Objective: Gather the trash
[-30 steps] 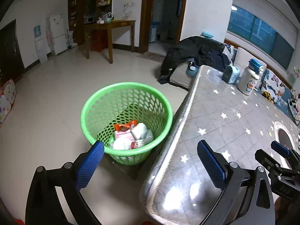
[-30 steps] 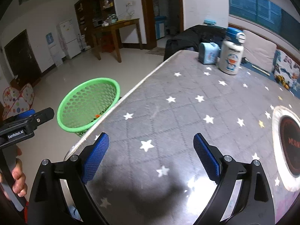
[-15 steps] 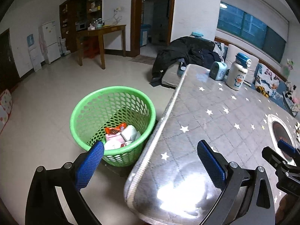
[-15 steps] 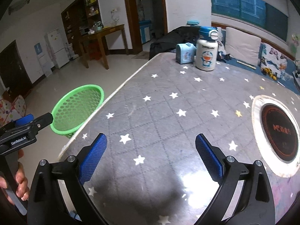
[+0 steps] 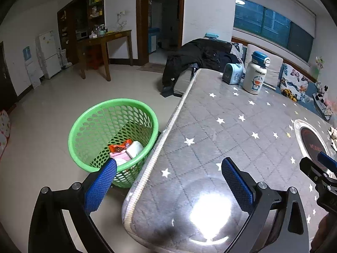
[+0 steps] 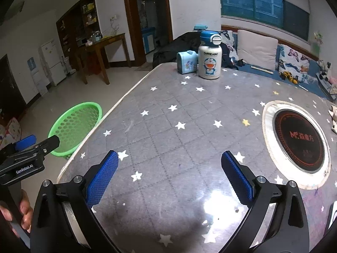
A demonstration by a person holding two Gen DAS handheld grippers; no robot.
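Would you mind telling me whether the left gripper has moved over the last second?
Yes. In the left wrist view the green basket has slid left and the starred table fills more of the picture, so the left gripper has swung rightward, toward the table.

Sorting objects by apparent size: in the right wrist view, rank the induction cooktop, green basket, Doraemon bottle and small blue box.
1. induction cooktop
2. green basket
3. Doraemon bottle
4. small blue box
Nearness inflates the cooktop.
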